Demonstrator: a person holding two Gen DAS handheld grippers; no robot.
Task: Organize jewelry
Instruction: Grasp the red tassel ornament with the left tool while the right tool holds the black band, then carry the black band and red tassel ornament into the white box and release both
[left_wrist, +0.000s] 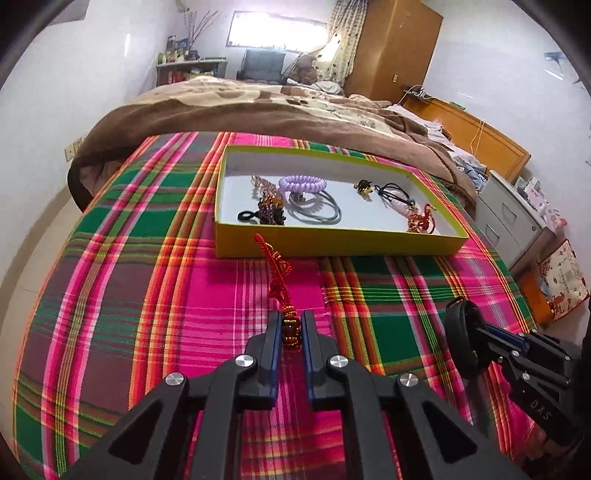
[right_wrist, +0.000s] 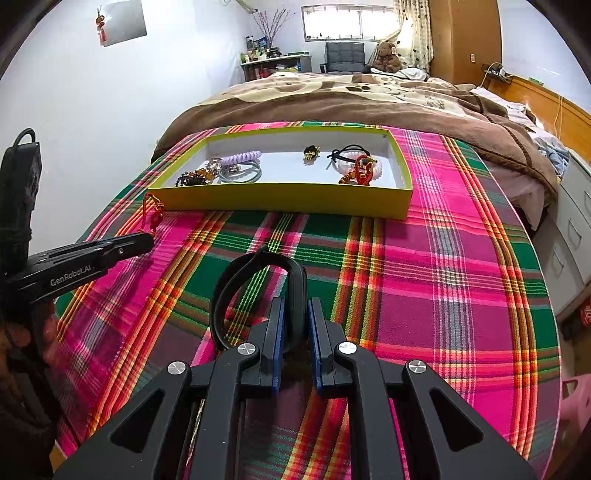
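A yellow-green tray (left_wrist: 332, 245) with a white floor sits on the plaid cloth ahead; it also shows in the right wrist view (right_wrist: 280, 201). It holds a purple coil hair tie (left_wrist: 303, 183), grey hair ties (left_wrist: 317, 210), a beaded clip (left_wrist: 271, 210), a gold charm (left_wrist: 364, 188) and a red knot charm (left_wrist: 421, 221). My left gripper (left_wrist: 290, 321) is shut on the beaded end of a red knotted cord charm (left_wrist: 275, 269), which reaches toward the tray. My right gripper (right_wrist: 296, 306) is shut on a black band (right_wrist: 243, 284), and shows in the left wrist view (left_wrist: 461, 332).
The plaid cloth (left_wrist: 147, 295) covers the table. A brown blanket on a bed (left_wrist: 258, 107) lies just behind the tray. Grey drawers (left_wrist: 513, 218) stand at the right. My left gripper shows at the left of the right wrist view (right_wrist: 122, 249).
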